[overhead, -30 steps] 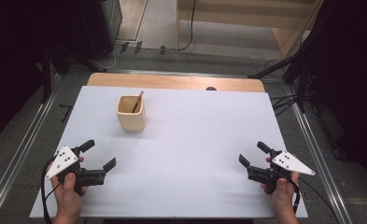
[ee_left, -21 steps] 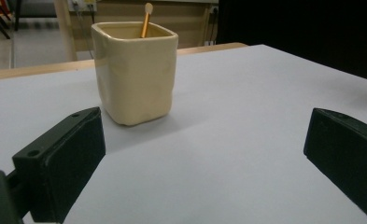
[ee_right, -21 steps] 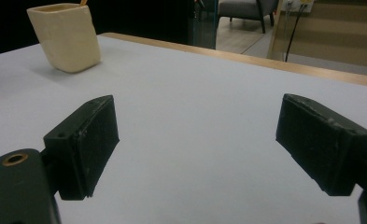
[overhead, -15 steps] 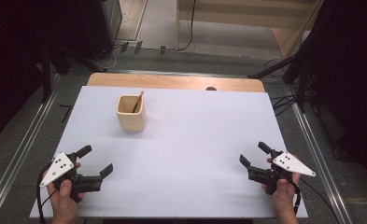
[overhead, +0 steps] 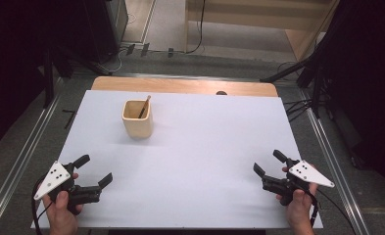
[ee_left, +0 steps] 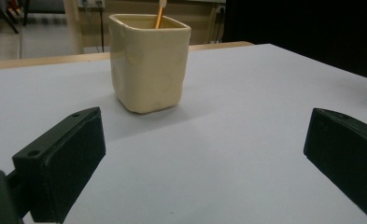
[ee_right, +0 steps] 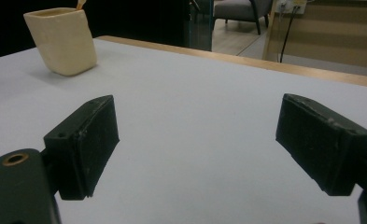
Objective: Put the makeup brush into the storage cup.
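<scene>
A cream square cup [overhead: 137, 118] stands on the white table sheet [overhead: 200, 147] toward the back left, with a thin wooden stick [overhead: 144, 106] leaning inside it. In the left gripper view the cup [ee_left: 149, 60] is straight ahead, the stick [ee_left: 159, 14] poking above its rim. My left gripper [overhead: 94, 170] rests near the front left corner, open with nothing between its jaws. My right gripper [overhead: 269, 163] sits near the front right edge, open and empty too. From the right gripper view the cup [ee_right: 62, 41] is far off at the upper left.
A wooden tabletop edge [overhead: 180, 85] runs along the back of the sheet. Metal rails [overhead: 18, 161] flank the table on both sides. Cables and stands [overhead: 298, 73] lie on the floor beyond. A dark small knob [overhead: 222, 92] sits at the back edge.
My left gripper has slid a little toward the front left corner of the sheet. The right gripper has held still.
</scene>
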`<state>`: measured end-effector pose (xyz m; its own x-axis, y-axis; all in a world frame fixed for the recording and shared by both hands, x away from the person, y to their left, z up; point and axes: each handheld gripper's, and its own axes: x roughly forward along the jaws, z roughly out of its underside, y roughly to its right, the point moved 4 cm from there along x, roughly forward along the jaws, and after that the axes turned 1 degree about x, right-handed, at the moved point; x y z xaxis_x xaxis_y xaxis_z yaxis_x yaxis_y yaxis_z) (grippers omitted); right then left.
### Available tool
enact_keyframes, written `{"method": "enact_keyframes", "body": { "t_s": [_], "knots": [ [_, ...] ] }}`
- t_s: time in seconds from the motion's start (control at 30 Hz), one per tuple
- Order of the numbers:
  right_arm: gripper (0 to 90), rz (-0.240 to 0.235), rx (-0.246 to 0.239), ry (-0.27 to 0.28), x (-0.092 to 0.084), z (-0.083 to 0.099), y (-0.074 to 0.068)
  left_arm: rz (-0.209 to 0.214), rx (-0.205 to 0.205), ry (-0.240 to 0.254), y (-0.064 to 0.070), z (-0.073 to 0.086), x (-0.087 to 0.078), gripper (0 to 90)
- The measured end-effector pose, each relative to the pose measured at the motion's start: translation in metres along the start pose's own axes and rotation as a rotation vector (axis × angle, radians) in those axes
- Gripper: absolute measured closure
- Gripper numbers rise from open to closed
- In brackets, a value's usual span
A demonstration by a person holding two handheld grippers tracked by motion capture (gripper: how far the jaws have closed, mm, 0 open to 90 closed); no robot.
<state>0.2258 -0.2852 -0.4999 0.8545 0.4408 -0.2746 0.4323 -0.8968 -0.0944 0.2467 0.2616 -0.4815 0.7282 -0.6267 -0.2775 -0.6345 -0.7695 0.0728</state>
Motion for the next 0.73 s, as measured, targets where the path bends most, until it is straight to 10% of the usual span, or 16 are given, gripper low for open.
{"method": "enact_keyframes", "body": {
  "t_s": [0.73],
  "knots": [
    [13.1, -0.004, 0.005, -0.012, 0.005, 0.002, -0.009, -0.002, -0.001, 0.008, -0.001, -0.001, 0.002, 0.0]
  ]
}}
